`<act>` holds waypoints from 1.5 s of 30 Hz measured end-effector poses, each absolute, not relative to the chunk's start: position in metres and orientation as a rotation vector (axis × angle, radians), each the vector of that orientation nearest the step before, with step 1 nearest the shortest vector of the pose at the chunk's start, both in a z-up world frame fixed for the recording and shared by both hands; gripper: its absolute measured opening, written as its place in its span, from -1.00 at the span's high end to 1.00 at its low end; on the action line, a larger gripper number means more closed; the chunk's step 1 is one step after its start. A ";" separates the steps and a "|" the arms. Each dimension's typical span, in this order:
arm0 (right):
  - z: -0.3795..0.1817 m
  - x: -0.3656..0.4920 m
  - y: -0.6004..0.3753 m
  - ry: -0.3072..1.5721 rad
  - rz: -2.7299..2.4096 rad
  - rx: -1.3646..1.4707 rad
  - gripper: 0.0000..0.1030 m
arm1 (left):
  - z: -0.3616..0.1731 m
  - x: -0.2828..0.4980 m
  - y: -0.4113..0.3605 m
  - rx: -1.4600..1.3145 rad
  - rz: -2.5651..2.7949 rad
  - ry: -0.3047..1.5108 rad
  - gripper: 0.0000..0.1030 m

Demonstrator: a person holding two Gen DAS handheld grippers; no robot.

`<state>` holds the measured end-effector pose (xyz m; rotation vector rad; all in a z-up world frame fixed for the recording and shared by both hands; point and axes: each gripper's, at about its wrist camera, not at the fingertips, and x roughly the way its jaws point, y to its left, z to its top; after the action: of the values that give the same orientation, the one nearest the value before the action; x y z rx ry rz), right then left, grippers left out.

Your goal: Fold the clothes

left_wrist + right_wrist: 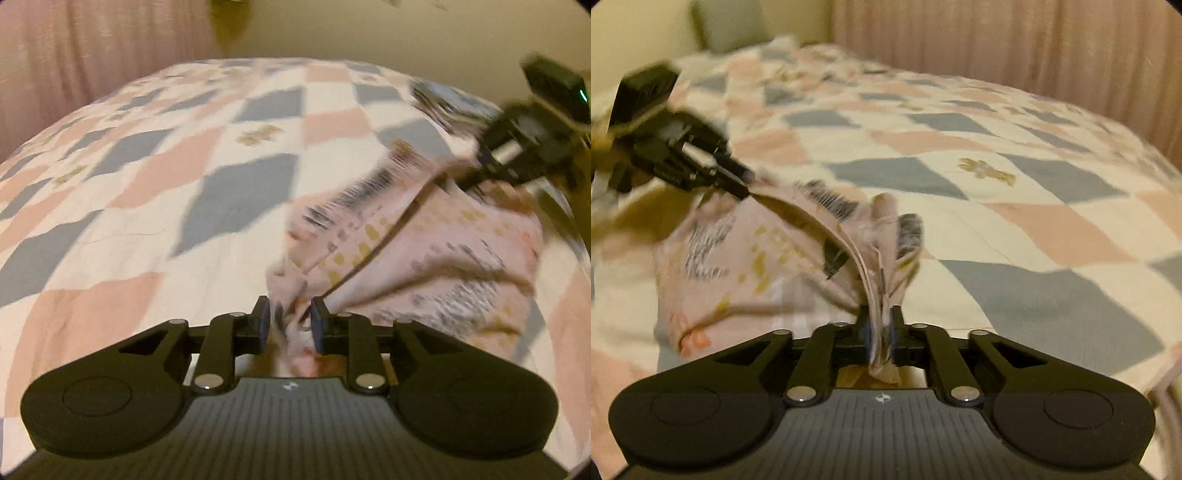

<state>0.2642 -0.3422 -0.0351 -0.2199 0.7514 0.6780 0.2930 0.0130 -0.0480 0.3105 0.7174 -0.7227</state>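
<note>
A pale pink garment [417,251] with yellow flecks and dark striped patches hangs stretched between both grippers above the bed. My left gripper [290,325] is shut on one bunched edge of it. My right gripper [881,334] is shut on the opposite edge, where several cloth layers stand pinched between the pads. In the left wrist view the right gripper [476,177] shows at the upper right, blurred. In the right wrist view the left gripper [740,182] shows at the upper left, with the garment [746,266] sagging below it.
A quilt [192,177] of pink, grey-blue and white diamonds covers the bed [1015,206]. Pink curtains [1015,48] hang behind it, and a cream wall [369,33] stands on the other side. A pillow [735,22] shows by the wall.
</note>
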 end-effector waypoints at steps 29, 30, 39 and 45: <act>-0.037 0.245 -0.380 0.680 0.511 0.165 0.02 | -0.055 0.299 0.019 0.133 -0.769 0.705 0.97; -0.034 0.244 -0.378 0.670 0.509 0.151 0.02 | -0.053 0.304 0.025 0.077 -0.744 0.695 0.97; -0.031 0.242 -0.367 0.664 0.534 0.117 0.02 | -0.051 0.306 0.048 -0.018 -0.795 0.759 0.70; -0.041 0.244 -0.366 0.691 0.526 0.124 0.02 | -0.069 0.303 0.033 0.032 -0.829 0.817 0.63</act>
<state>0.2435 -0.3665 -0.0411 0.1239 0.6910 0.5261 0.3026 0.0327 -0.0686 0.0317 0.8165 -0.8285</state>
